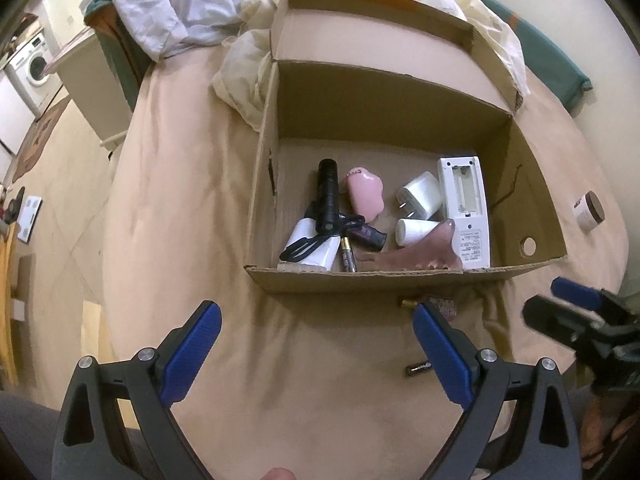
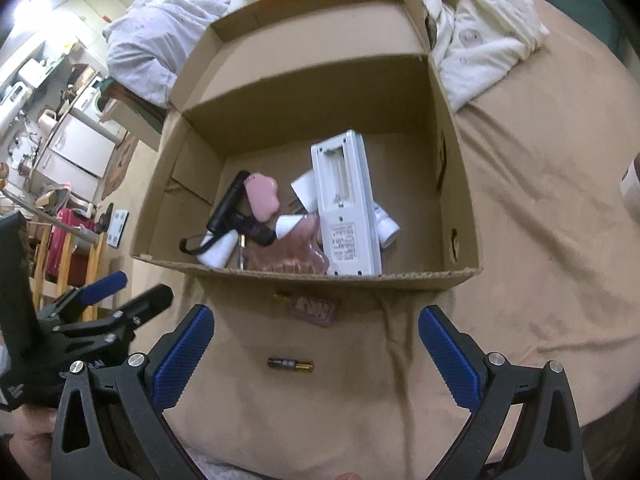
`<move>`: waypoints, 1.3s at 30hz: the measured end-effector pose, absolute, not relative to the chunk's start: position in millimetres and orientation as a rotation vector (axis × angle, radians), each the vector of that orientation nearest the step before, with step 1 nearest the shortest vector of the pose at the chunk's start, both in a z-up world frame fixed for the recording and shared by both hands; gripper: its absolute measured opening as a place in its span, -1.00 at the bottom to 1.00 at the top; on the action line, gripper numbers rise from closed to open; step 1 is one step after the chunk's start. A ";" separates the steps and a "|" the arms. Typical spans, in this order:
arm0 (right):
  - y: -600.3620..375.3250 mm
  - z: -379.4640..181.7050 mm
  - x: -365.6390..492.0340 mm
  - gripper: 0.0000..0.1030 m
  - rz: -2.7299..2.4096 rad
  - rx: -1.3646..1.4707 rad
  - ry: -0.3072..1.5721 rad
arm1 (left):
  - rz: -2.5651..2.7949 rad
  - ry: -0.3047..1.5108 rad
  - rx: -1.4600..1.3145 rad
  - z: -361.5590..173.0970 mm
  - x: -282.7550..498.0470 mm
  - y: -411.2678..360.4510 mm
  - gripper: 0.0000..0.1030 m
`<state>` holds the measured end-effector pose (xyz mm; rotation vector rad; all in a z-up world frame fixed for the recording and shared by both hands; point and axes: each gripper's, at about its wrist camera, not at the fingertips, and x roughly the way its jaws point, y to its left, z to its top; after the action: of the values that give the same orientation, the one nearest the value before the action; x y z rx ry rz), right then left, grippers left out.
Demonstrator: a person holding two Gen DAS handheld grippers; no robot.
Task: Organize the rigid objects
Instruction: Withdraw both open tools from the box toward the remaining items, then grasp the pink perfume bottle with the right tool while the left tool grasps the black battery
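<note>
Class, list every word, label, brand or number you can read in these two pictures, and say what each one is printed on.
None can be read for certain.
Remote control in the cardboard box: printed label on its back, too small to read.
Battery on the bed: gold and black wrap, print blurred.
Battery inside the box: lettering too small.
Round tub beside the box: label blurred.
</note>
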<state>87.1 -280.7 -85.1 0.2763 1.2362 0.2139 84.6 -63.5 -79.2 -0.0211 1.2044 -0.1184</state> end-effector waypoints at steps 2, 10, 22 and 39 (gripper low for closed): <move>-277.2 -90.2 87.5 1.00 0.220 0.274 1.252 | -0.108 1.213 -0.034 -81.3 84.7 -61.0 0.86; -273.8 -115.3 96.4 1.00 0.193 0.305 1.333 | -0.063 1.245 -0.065 -85.8 86.1 -51.3 0.86; -238.4 -162.2 114.7 1.00 0.131 0.331 1.494 | -0.067 1.253 -0.098 -81.7 85.3 -48.9 0.86; -186.8 -186.7 102.3 0.43 -0.179 0.138 1.370 | -0.061 1.258 -0.110 -83.6 87.2 -48.4 0.87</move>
<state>102.3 -186.8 -186.7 0.1379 1.3698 -0.1793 87.2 -48.4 -83.6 -0.1103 1.2579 -0.0609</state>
